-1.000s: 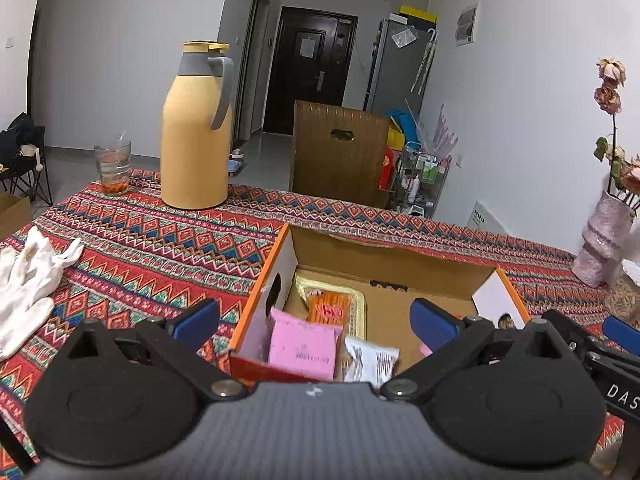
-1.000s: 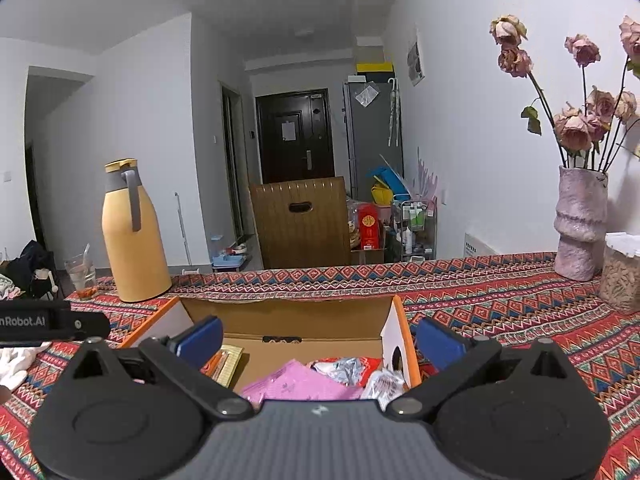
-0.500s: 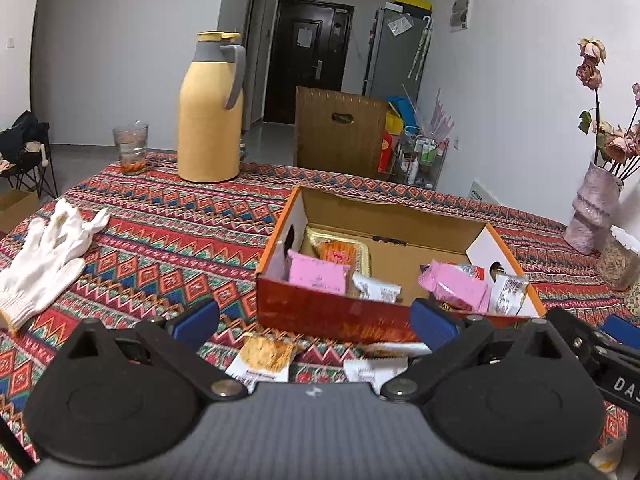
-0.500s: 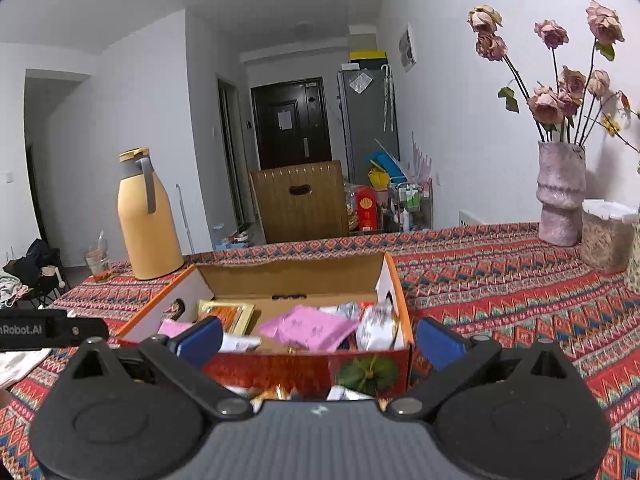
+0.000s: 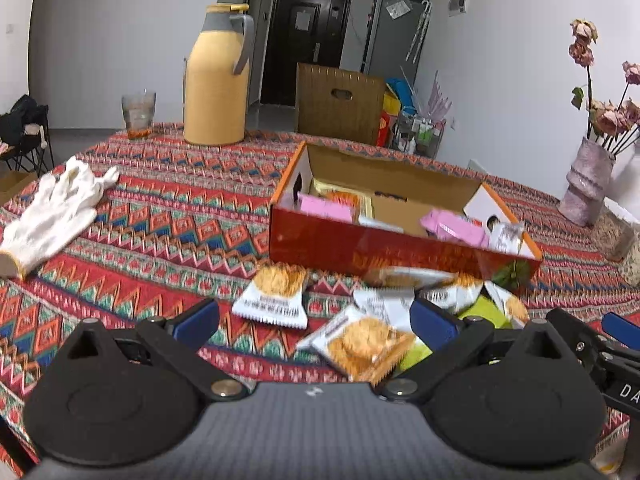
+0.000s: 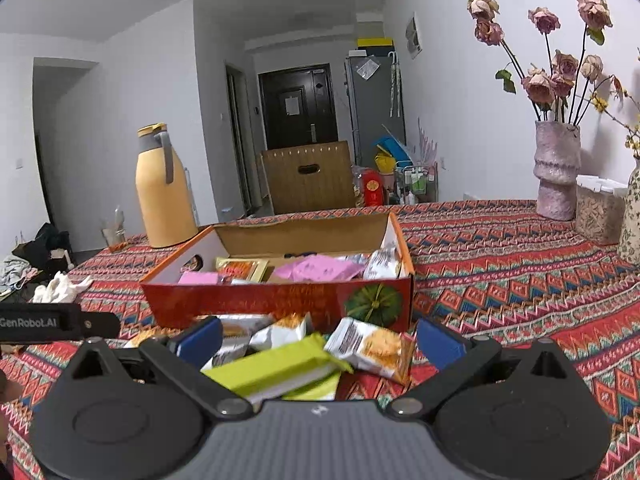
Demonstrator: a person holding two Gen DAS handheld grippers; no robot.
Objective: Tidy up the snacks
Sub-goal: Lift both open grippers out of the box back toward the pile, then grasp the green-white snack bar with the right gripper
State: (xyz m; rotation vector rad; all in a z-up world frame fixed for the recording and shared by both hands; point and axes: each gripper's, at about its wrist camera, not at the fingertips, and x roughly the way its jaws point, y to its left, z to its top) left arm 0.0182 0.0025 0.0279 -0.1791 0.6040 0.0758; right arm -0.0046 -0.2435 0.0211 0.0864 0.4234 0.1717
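Several snack packets (image 5: 362, 344) before box (image 5: 360, 246)

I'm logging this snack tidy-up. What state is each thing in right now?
Box: open, part filled with packets.
Loose packets: on the cloth in front of the box.
Green packet: lying between the right gripper's open fingers, not gripped.
Left gripper: open, empty.
Right gripper: open.
Flask: upright, lid on.
Glass: upright, nearly empty.
Gloves: lying flat.

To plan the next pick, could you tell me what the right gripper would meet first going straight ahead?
Probably the green snack bar lying between the open right gripper, before the box; depth is unclear.
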